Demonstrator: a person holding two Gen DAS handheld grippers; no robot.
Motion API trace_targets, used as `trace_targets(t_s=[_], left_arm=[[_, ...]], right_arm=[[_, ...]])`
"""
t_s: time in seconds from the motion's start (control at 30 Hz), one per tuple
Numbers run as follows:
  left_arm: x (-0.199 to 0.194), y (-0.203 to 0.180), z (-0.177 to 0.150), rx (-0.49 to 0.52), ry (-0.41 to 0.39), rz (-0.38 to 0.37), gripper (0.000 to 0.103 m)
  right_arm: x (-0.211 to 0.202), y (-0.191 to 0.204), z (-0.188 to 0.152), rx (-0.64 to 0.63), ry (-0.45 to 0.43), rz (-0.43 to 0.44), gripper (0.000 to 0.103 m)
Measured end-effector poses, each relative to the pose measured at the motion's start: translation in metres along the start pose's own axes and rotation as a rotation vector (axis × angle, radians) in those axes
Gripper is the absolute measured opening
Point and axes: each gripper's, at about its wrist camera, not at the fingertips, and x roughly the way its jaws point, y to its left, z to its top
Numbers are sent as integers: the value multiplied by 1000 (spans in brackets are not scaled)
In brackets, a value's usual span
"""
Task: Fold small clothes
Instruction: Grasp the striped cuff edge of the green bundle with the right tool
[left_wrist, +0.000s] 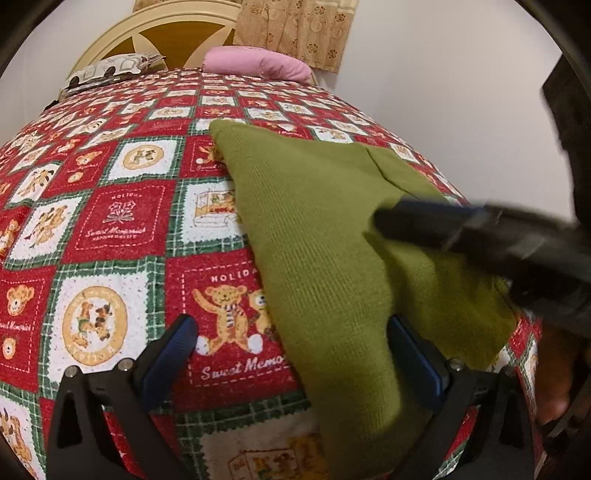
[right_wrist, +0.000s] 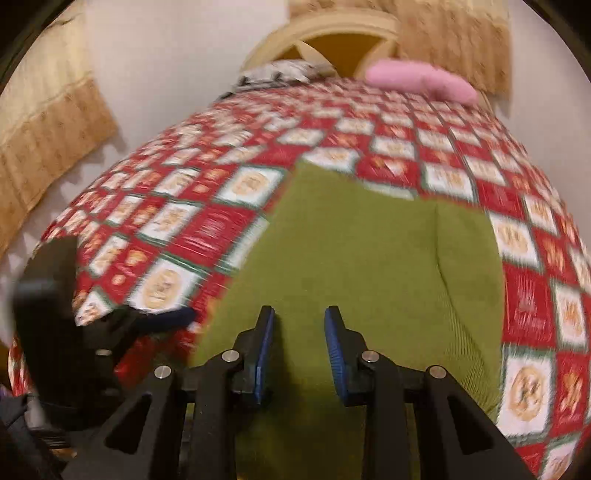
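Observation:
An olive-green knitted garment (left_wrist: 314, 221) lies flat on the red patchwork bedspread (left_wrist: 122, 221), with one flap folded over along its right side. In the left wrist view my left gripper (left_wrist: 291, 332) is open wide; the garment's near left edge runs between its fingers, untouched by the pads. My right gripper (left_wrist: 384, 221) reaches in blurred from the right, over the cloth. In the right wrist view the right gripper (right_wrist: 300, 321) hovers over the garment (right_wrist: 369, 258), jaws a little apart with nothing pinched. One finger of the left gripper (right_wrist: 177, 317) shows at the garment's left edge.
A pink pillow (left_wrist: 255, 64) and a patterned pillow (left_wrist: 114, 68) lie at the head of the bed against a cream headboard (left_wrist: 166, 33). A beige curtain (left_wrist: 295, 26) hangs behind. A white wall flanks the bed on the right. A hand (left_wrist: 550, 387) shows at the lower right.

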Motion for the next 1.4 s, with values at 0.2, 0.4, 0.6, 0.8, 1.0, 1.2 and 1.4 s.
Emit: trace_targets(t_s=[0.2,0.4,0.6,0.8,1.0,1.2,1.4], left_arm=[[0,0,0,-2,3,-8,103],[-3,3,0,-15,-9,-20,103],[-14,11,5,-80,-59,-58,103],[7,2,10,-58,11,-55,103],[6,-3,5,-22,8,-41,103],[-1,6,3,-70,-31,-69,103],[4,3,5,-67,-16,-64,103]], right_arm=[[10,-55,-10,177,-27,84,17],[-21,-47,-15,126,-120,66,43],[-15,-77,-34,169,-93,44,44],[-11,-86,-36,172,-103,82,44],[-13,-82,-35,129,-87,90,44],[-21,-91,-38,182,-116,150,46],[-59,-125,-19,296,-263,100,70]])
